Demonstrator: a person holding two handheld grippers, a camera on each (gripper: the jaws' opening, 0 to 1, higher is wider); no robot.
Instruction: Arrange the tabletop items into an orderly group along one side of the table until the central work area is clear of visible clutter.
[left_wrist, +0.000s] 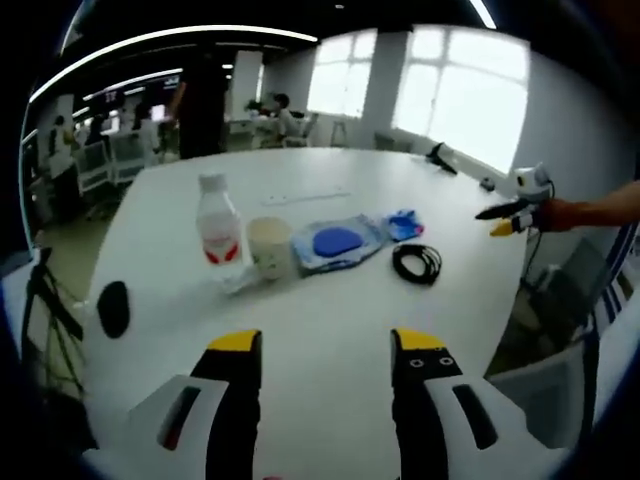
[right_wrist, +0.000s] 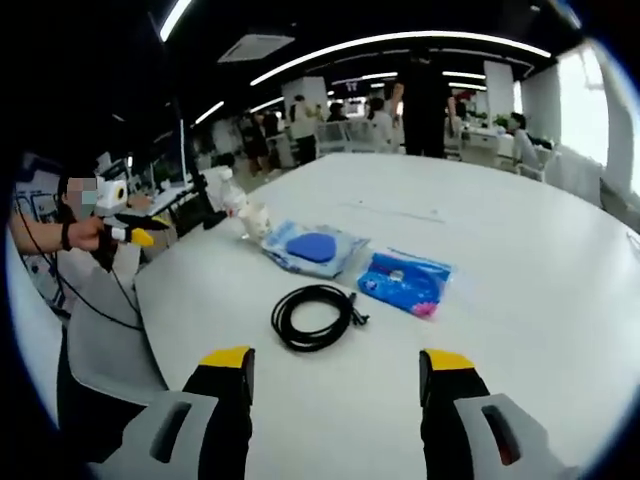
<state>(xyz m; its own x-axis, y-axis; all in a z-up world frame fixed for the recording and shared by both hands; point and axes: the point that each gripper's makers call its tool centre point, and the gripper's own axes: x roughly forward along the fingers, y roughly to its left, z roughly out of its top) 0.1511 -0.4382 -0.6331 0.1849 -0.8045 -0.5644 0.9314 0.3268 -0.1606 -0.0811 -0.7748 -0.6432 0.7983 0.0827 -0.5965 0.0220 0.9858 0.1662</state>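
Note:
On the white table (left_wrist: 330, 310) stand a clear water bottle (left_wrist: 218, 230) with a red label and a paper cup (left_wrist: 270, 245), side by side. Right of them lie a clear packet with a blue disc (left_wrist: 335, 243), a small blue packet (left_wrist: 404, 225) and a coiled black cable (left_wrist: 417, 264). My left gripper (left_wrist: 327, 342) hovers open over the near table, holding nothing. The right gripper view has the cable (right_wrist: 314, 316) closest, then the blue packet (right_wrist: 405, 280), the disc packet (right_wrist: 313, 247), the cup (right_wrist: 255, 218) and the bottle (right_wrist: 225, 190). My right gripper (right_wrist: 338, 360) is open and holds nothing.
A black oval object (left_wrist: 113, 308) lies near the table's left edge. A dark item (left_wrist: 440, 158) sits at the far edge. A hand holds the right gripper (left_wrist: 515, 208) beyond the table's right side. Grey chairs (right_wrist: 110, 350) stand by the edge. People stand in the office behind.

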